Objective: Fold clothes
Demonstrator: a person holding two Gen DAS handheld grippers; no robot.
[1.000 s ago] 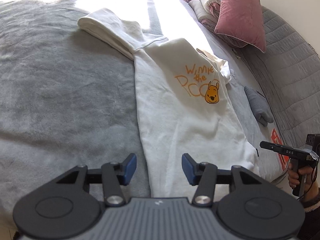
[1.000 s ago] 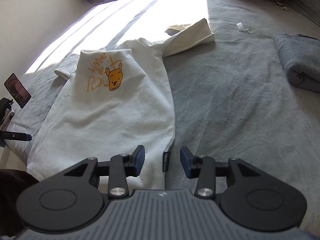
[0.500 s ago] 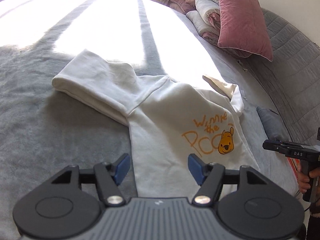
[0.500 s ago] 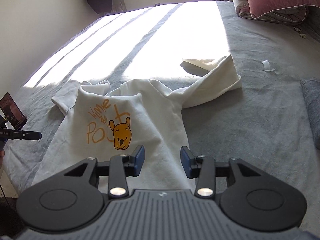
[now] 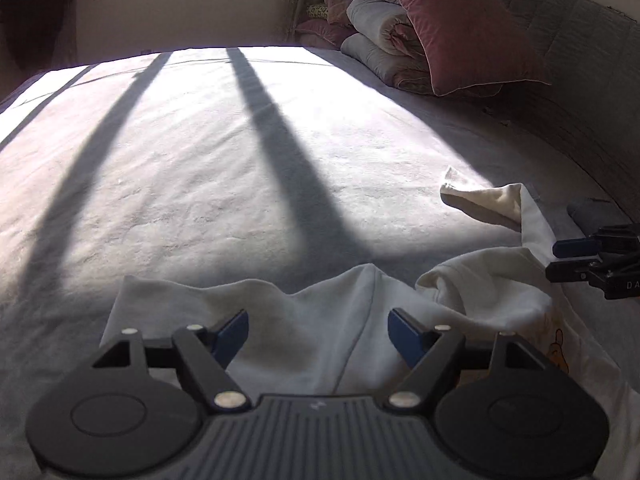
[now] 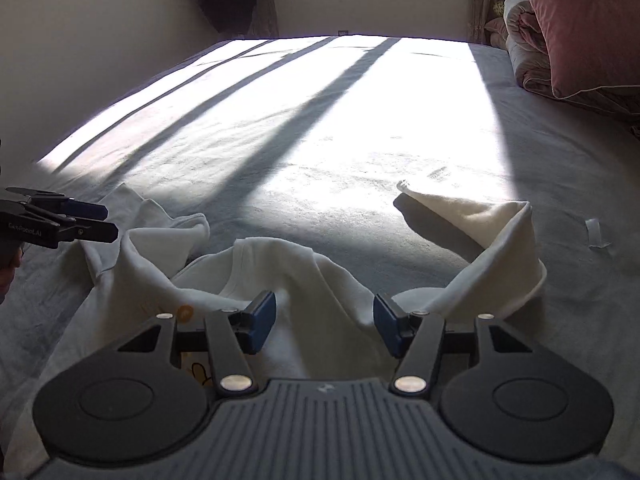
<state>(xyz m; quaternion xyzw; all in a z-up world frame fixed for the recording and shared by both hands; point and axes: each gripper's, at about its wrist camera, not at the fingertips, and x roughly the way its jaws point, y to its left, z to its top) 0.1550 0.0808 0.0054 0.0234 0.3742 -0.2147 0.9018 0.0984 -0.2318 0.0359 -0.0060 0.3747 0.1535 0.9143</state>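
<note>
A white sweatshirt (image 5: 320,320) with an orange bear print lies flat on the grey bed (image 5: 200,160), collar end away from me. My left gripper (image 5: 319,330) is open, low over the left shoulder and its sleeve seam, with nothing between the blue pads. My right gripper (image 6: 325,320) is also open, above the right shoulder beside the collar (image 6: 272,256). The right sleeve (image 6: 500,236) is bent back on itself, and the left sleeve (image 6: 160,224) is bunched. Each gripper shows at the edge of the other's view: right gripper (image 5: 576,258), left gripper (image 6: 80,220).
A pink pillow (image 5: 448,20) and rolled quilts (image 5: 380,40) are stacked at the far right of the bed. A folded grey garment (image 5: 592,212) lies right of the sweatshirt. A small white tag (image 6: 596,234) lies on the cover. Sunlit bed stretches ahead to the window wall.
Both grippers have travelled from the sweatshirt's hem up its body to the shoulders, staying open. The bear print now lies under or behind them.
</note>
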